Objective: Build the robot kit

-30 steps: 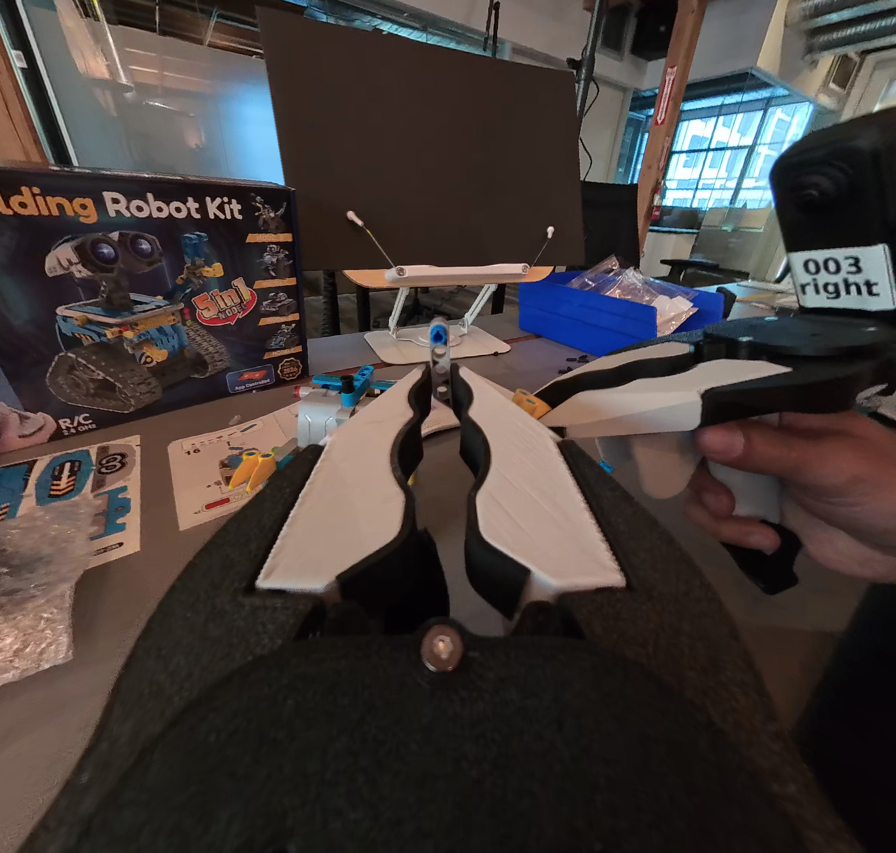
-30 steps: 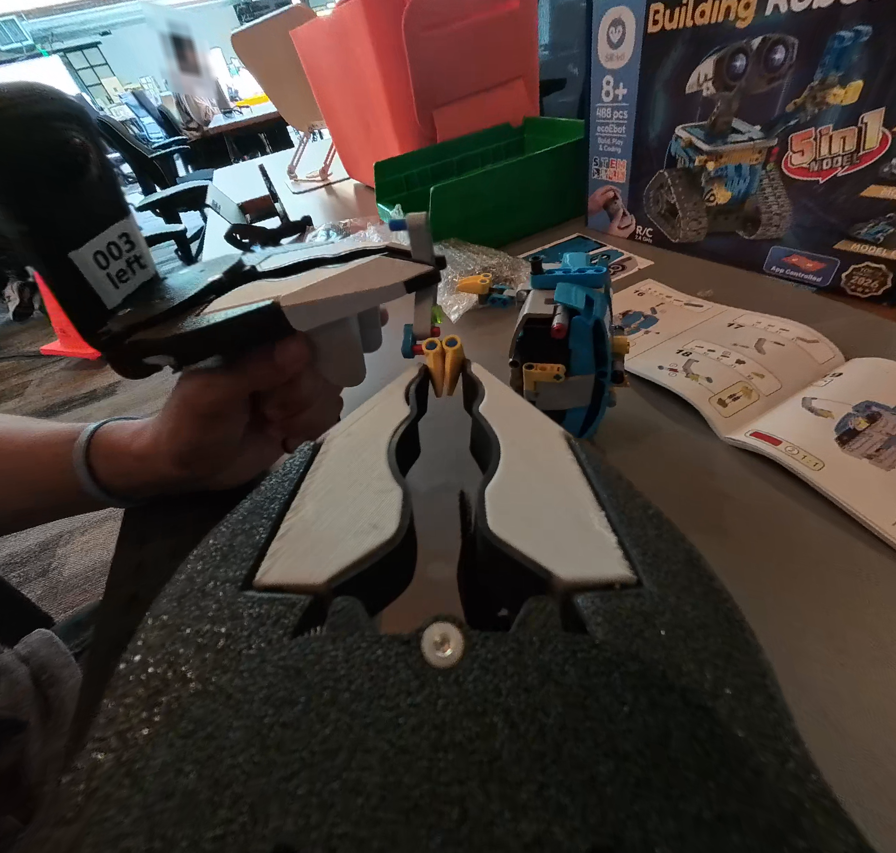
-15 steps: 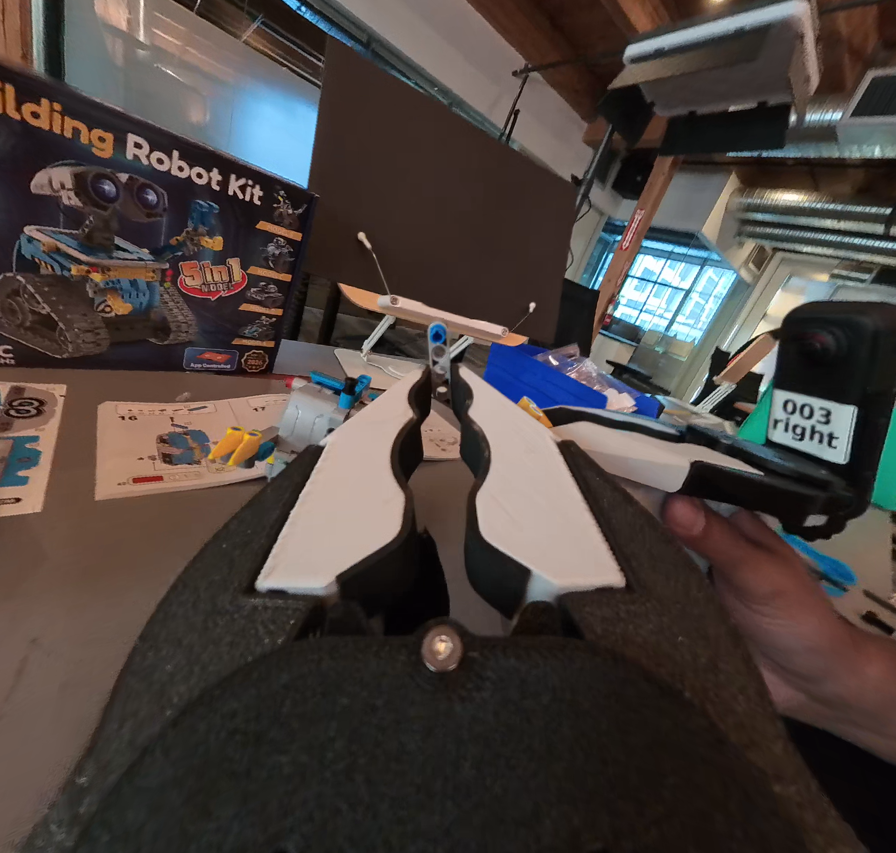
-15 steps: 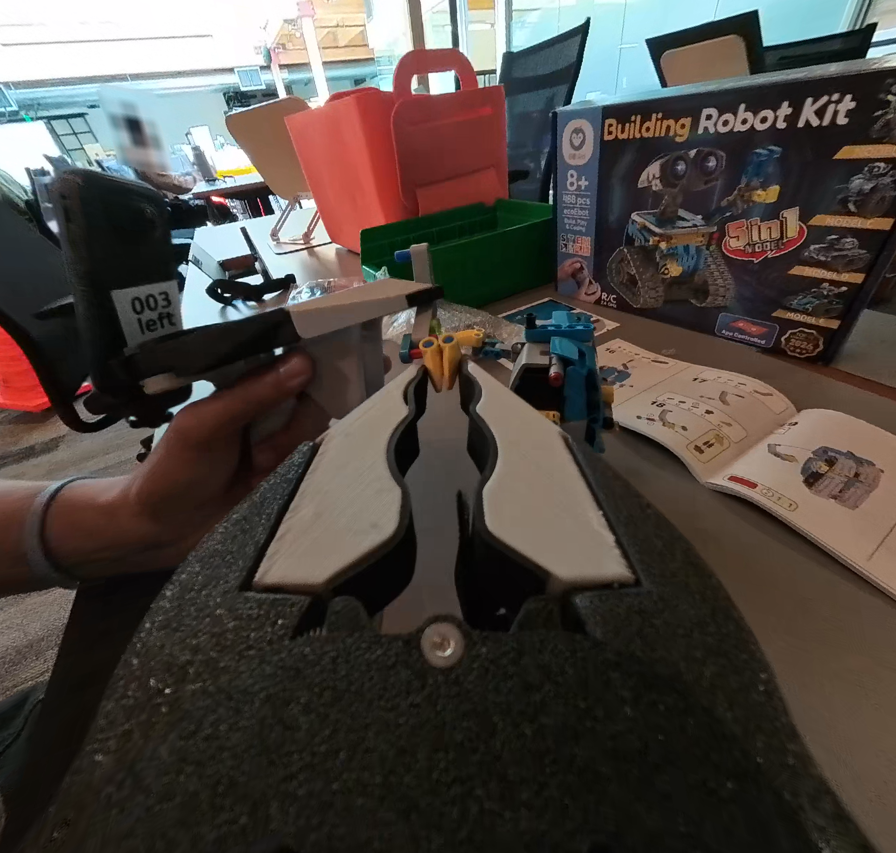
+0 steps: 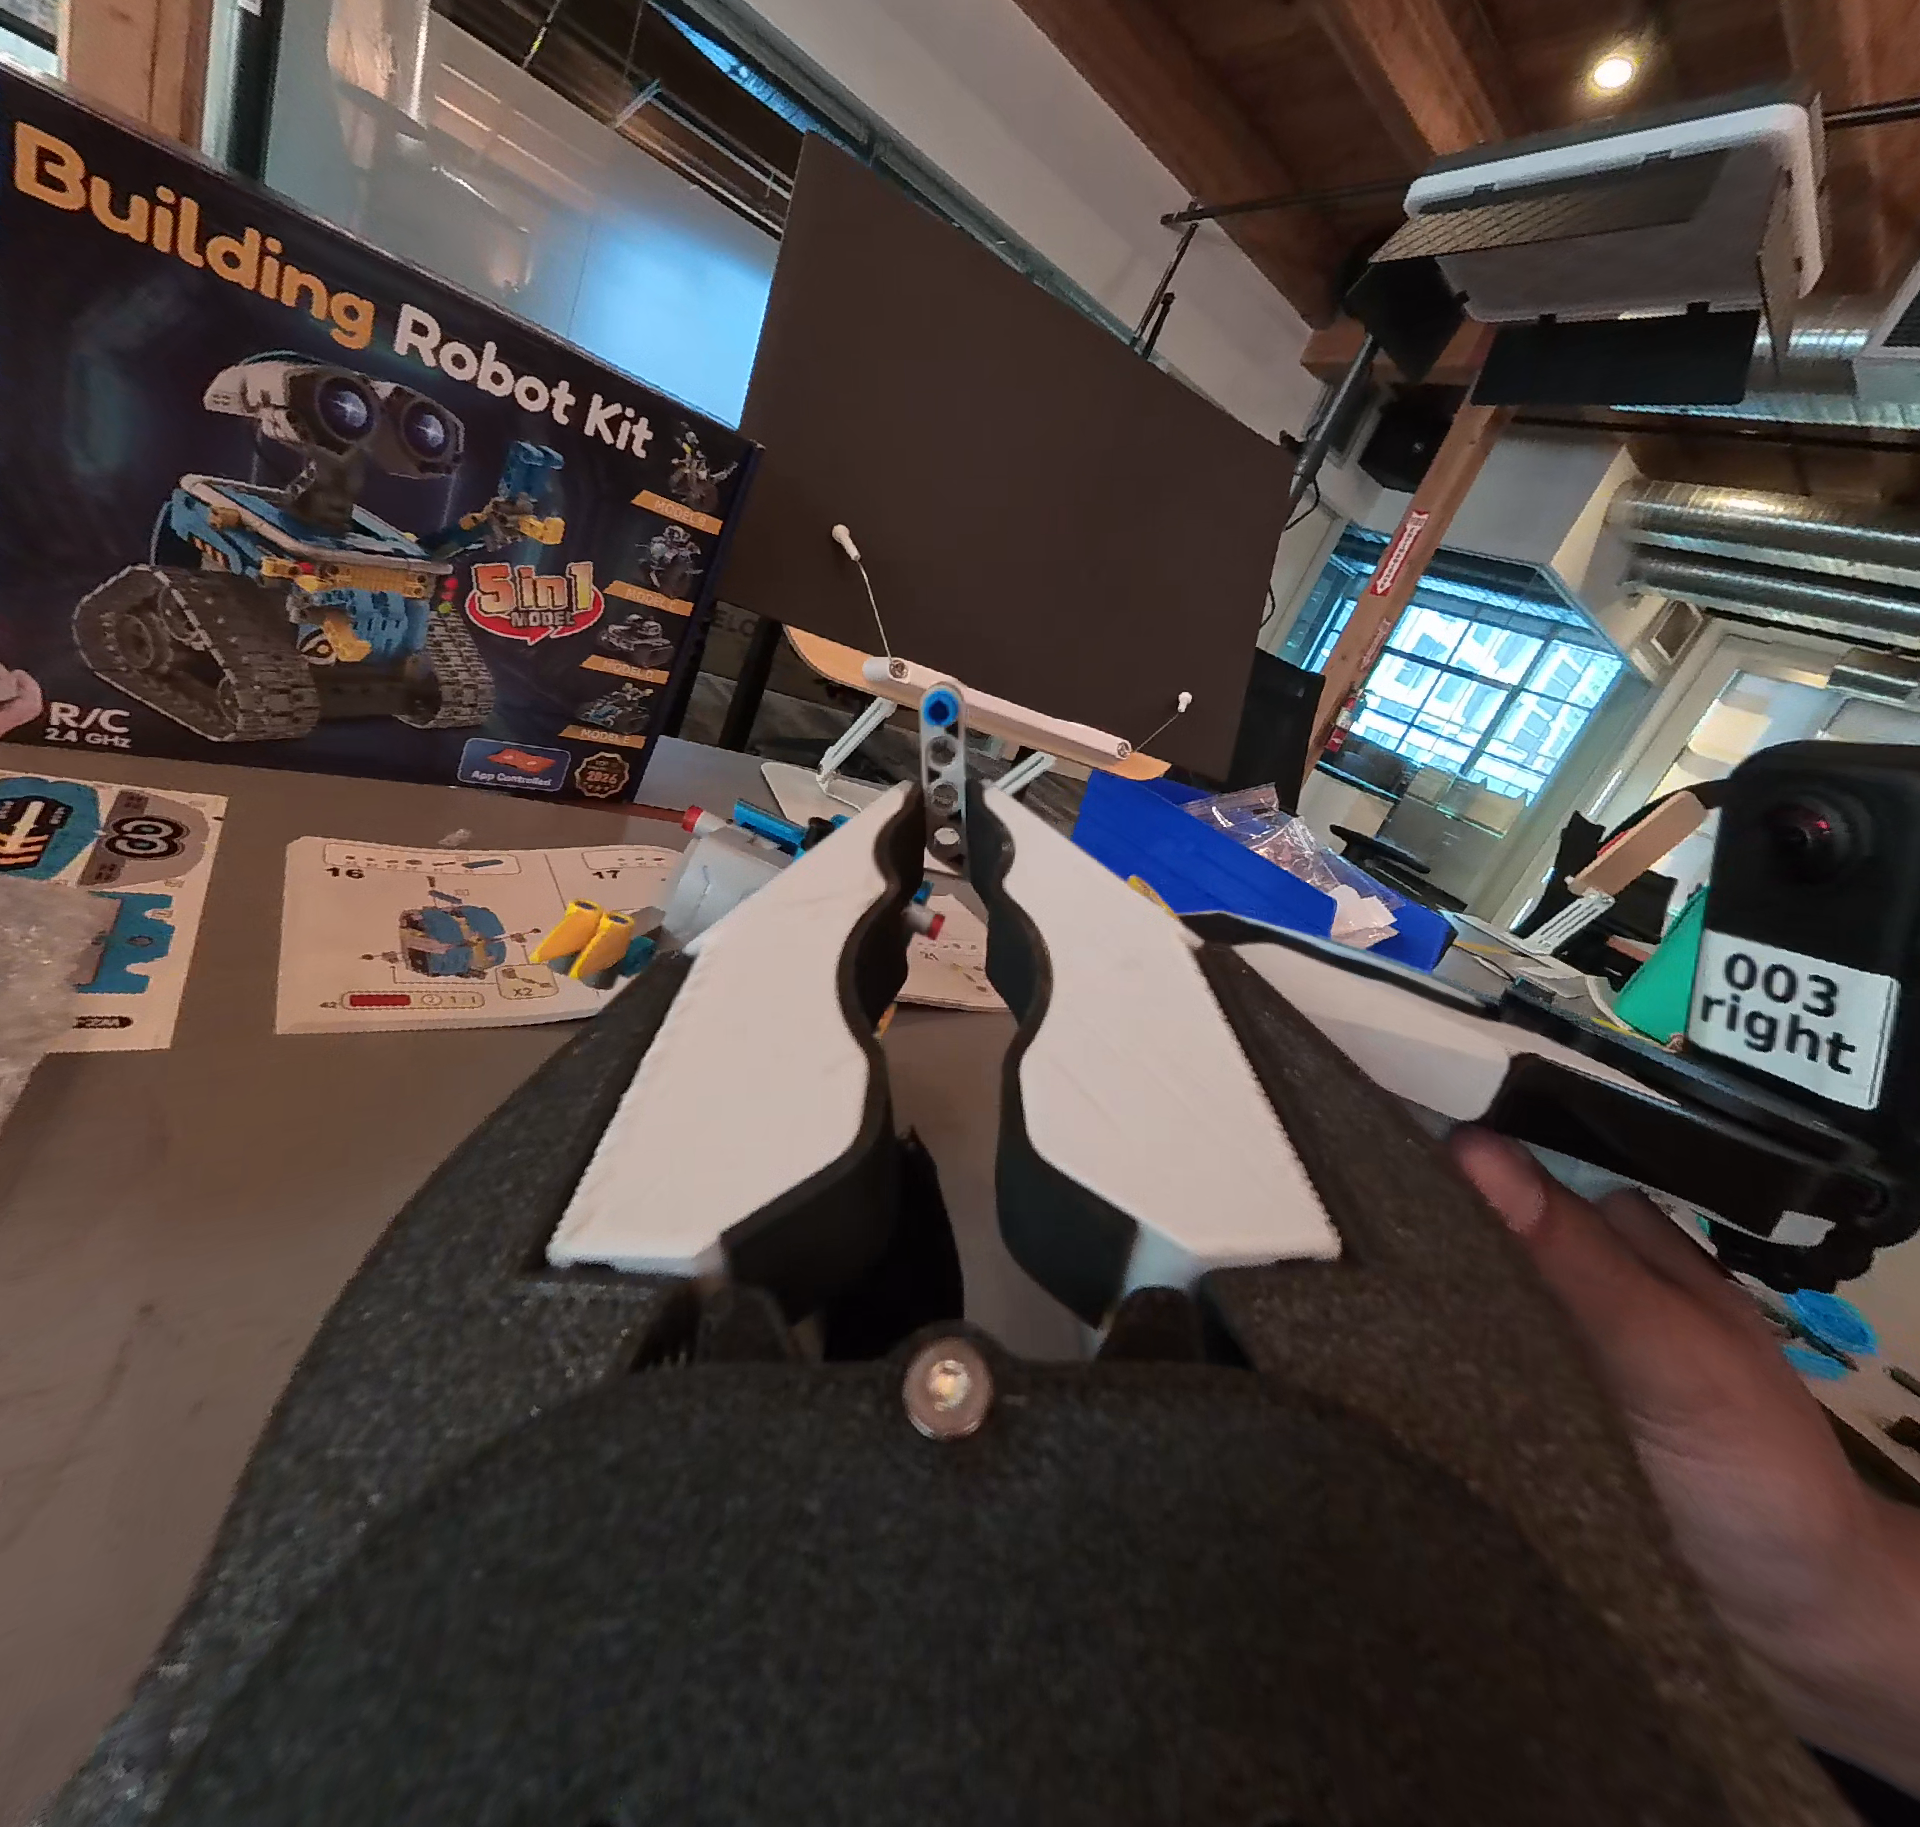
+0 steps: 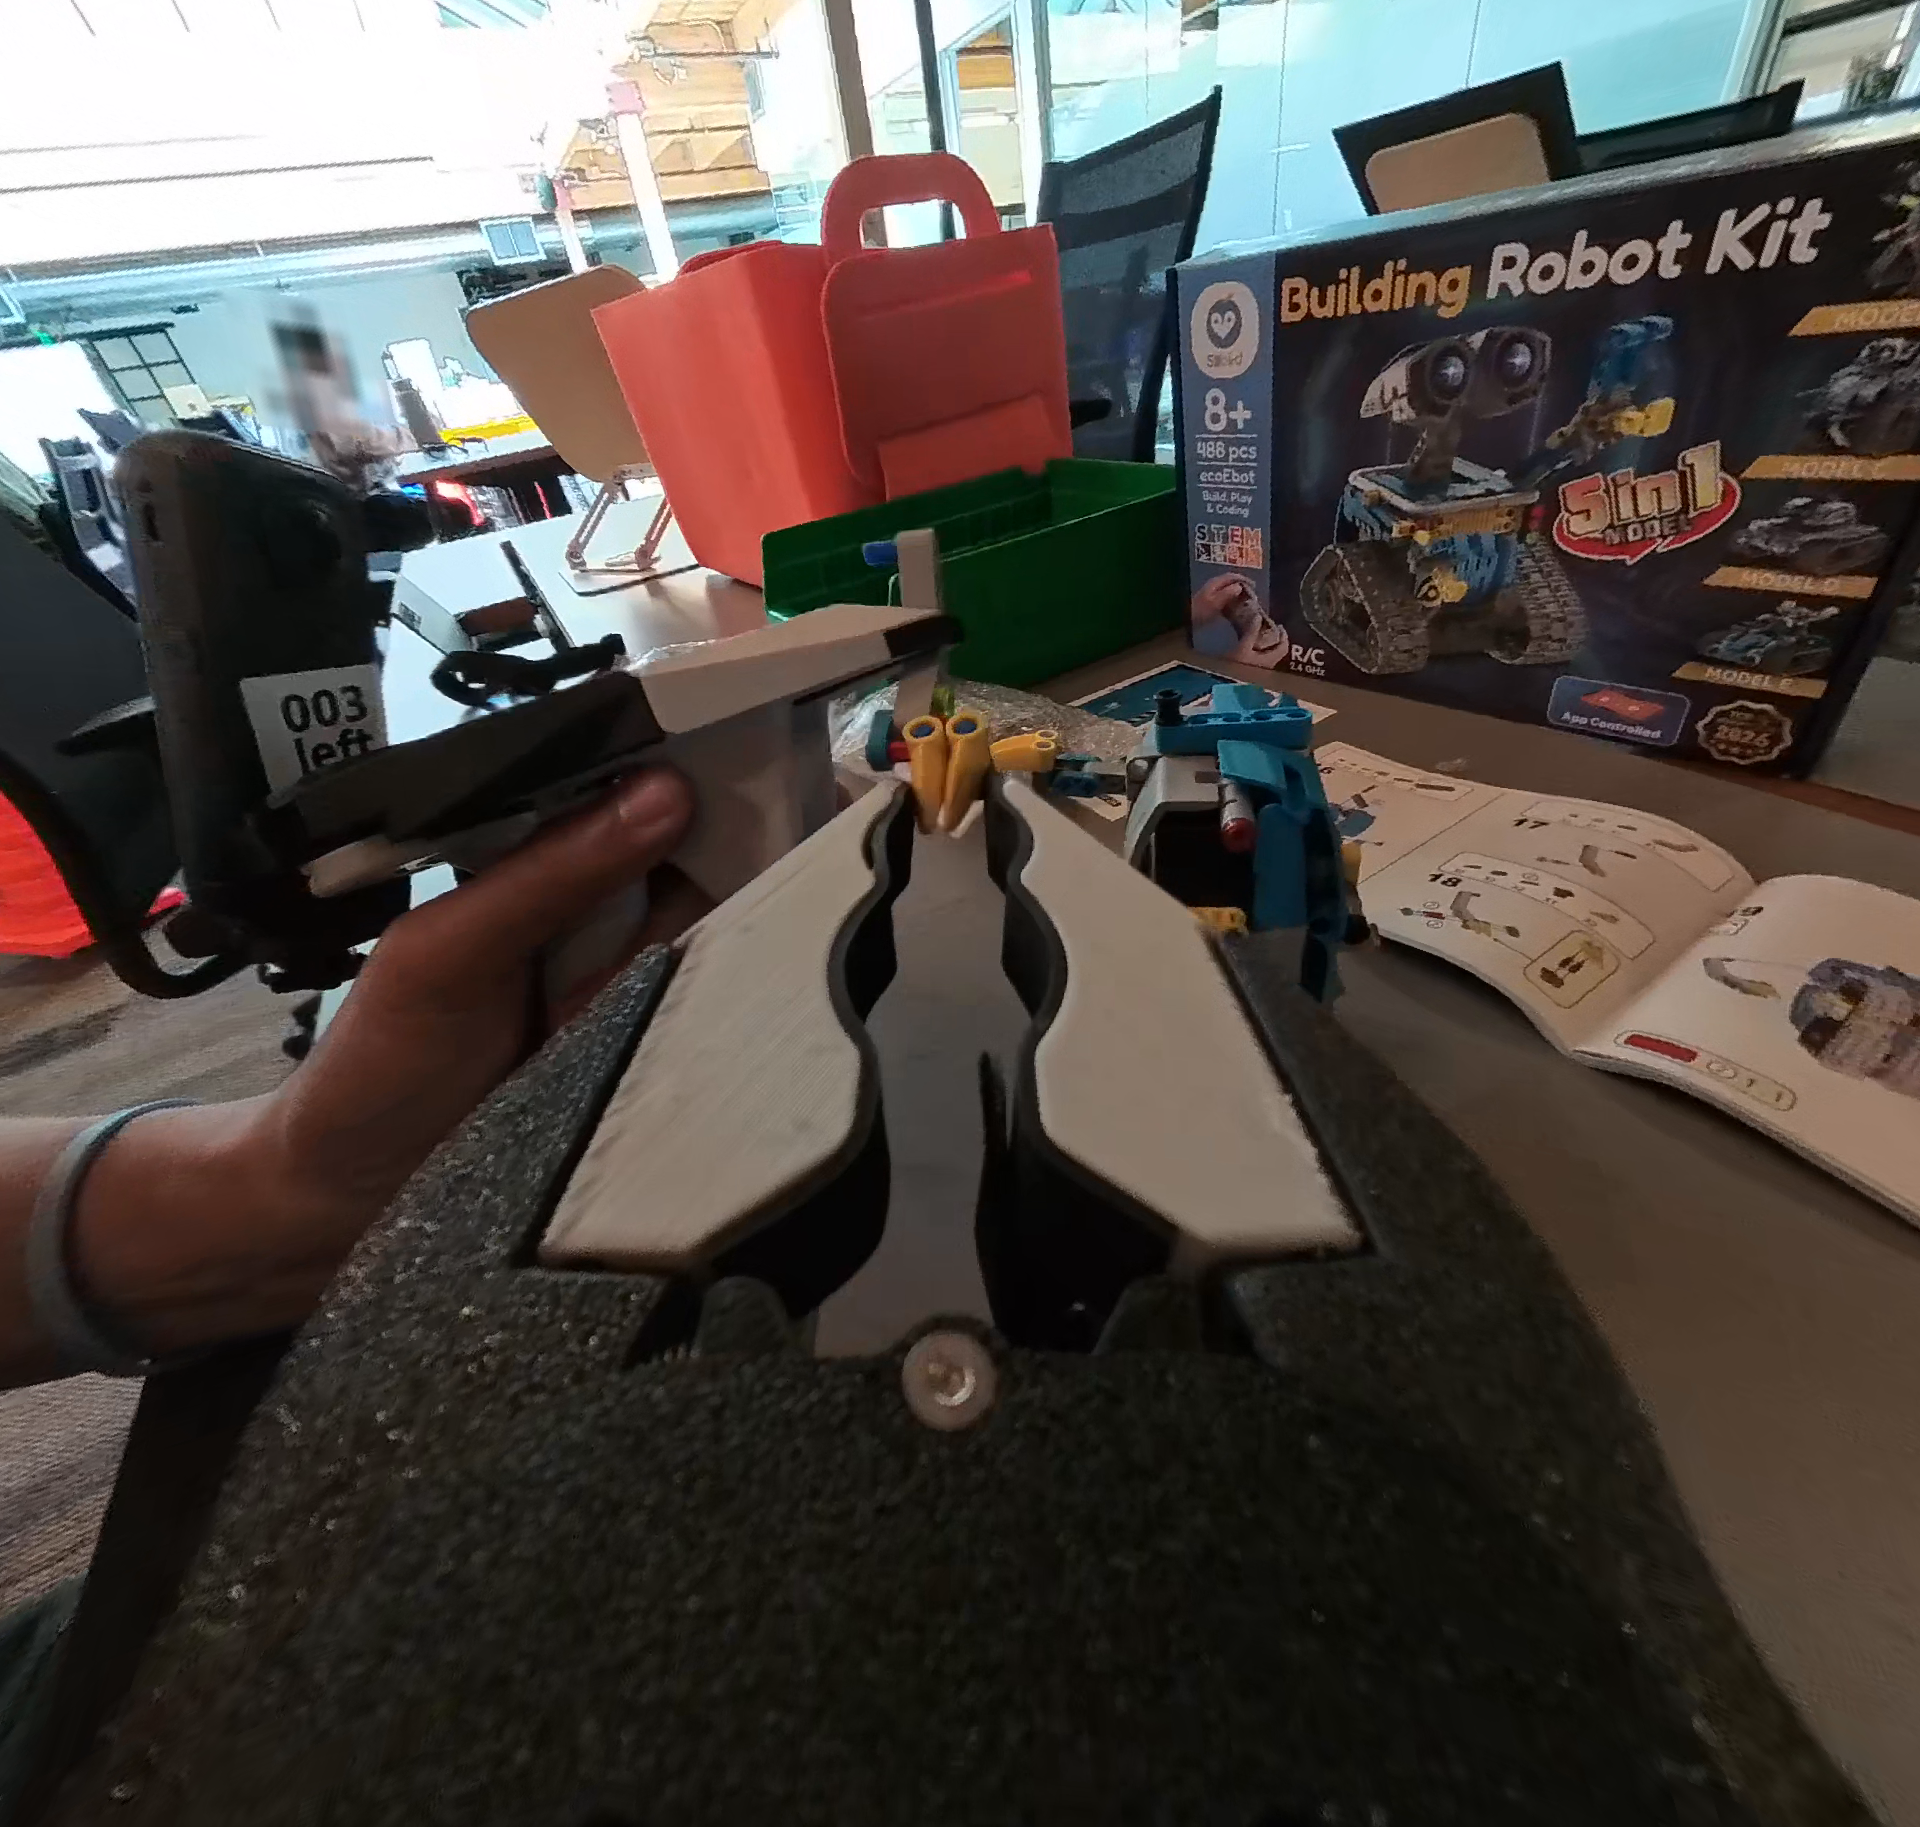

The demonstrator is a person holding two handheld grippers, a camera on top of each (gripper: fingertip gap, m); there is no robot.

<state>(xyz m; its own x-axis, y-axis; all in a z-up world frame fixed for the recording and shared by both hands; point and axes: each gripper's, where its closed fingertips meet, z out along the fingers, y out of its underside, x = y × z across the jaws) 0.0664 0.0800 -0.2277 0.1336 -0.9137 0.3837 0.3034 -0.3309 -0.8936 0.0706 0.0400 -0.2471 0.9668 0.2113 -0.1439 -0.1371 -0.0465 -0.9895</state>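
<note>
My left gripper (image 5: 943,827) is shut on a thin grey holed beam (image 5: 943,759) with a blue pin at its top, held upright above the table. In the right wrist view it (image 6: 920,634) comes in from the left, with the beam (image 6: 916,572) sticking up. My right gripper (image 6: 948,806) is shut on a yellow twin-tube piece (image 6: 945,754), just below the left gripper's tips. A blue and grey part-built model (image 6: 1236,821) stands on the table right of it and also shows in the left wrist view (image 5: 727,858).
A dark robot-kit box (image 6: 1558,478) stands at the back, with an open instruction booklet (image 6: 1558,946) in front of it. A green bin (image 6: 1039,572) and an orange bag (image 6: 831,375) are behind. A blue bin (image 5: 1195,863), loose yellow parts (image 5: 587,936) and a sticker sheet (image 5: 94,894) lie on the table. Tip to tip, the grippers are about 5 cm apart.
Both grippers have tilted upward and risen a little, so more ceiling shows. They stay close together, each still shut on its piece.
</note>
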